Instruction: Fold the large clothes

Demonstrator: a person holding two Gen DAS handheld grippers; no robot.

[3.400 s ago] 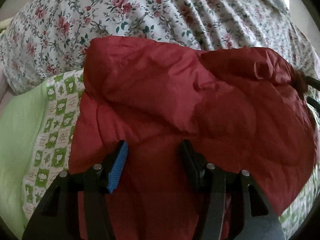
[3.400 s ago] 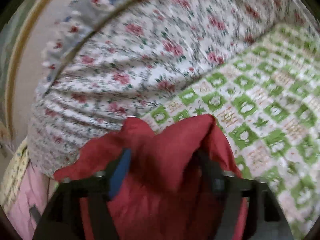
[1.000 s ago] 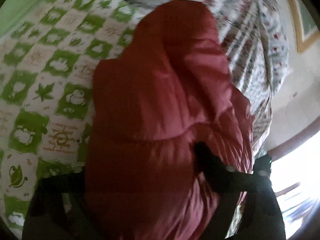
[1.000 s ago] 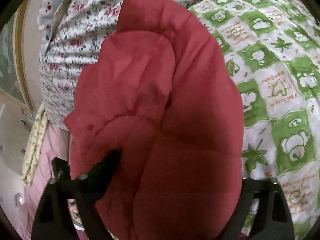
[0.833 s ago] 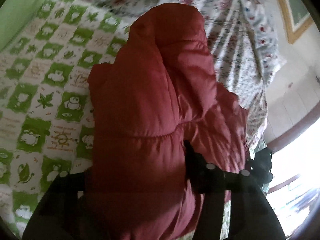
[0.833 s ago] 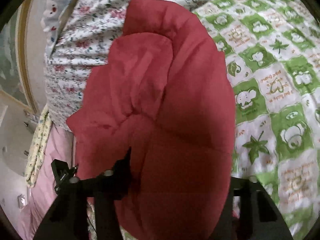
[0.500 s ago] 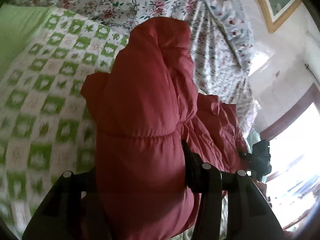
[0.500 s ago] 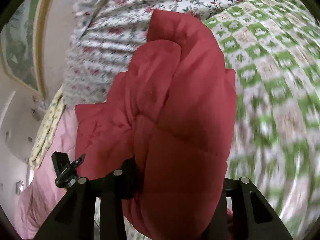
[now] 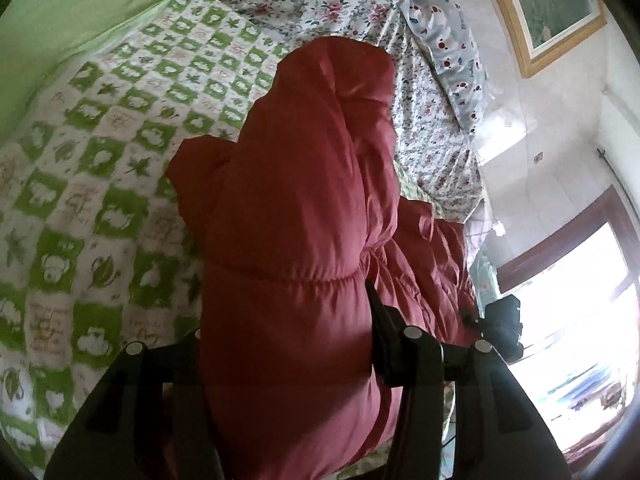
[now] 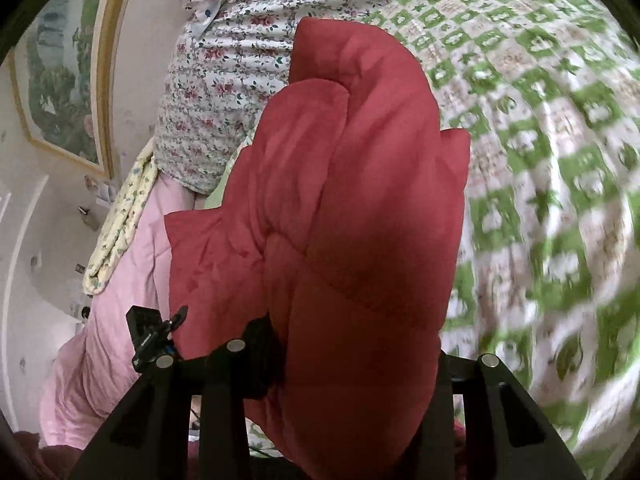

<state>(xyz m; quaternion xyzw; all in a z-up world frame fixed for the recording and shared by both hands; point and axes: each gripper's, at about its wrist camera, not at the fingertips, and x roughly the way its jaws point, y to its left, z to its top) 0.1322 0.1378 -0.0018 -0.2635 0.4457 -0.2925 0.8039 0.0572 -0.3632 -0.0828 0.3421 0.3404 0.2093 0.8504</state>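
A red puffy jacket point(image 9: 296, 184) is folded into a thick roll that hangs forward over the bed. My left gripper point(image 9: 284, 312) is shut on one end of it; the right finger point(image 9: 380, 320) presses into the padding and the left finger is hidden behind the fabric. In the right wrist view the same jacket point(image 10: 360, 160) bulges between the jaws of my right gripper point(image 10: 352, 340), which is shut on it. There only the left finger point(image 10: 260, 344) shows. More of the jacket sags between the two grippers.
A green-and-white checked quilt point(image 9: 100, 184) covers the bed below. A floral duvet point(image 9: 424, 128) and a spotted pillow point(image 9: 452, 40) lie at the head end, under a framed picture point(image 9: 548, 4). A pink blanket point(image 10: 120, 288) hangs off one side, and a bright window point(image 9: 580, 320) is nearby.
Both grippers closed from wide to a tighter pinch on the jacket's thick folds, then drew back across the bed with it. More wall, window and pink blanket now show.
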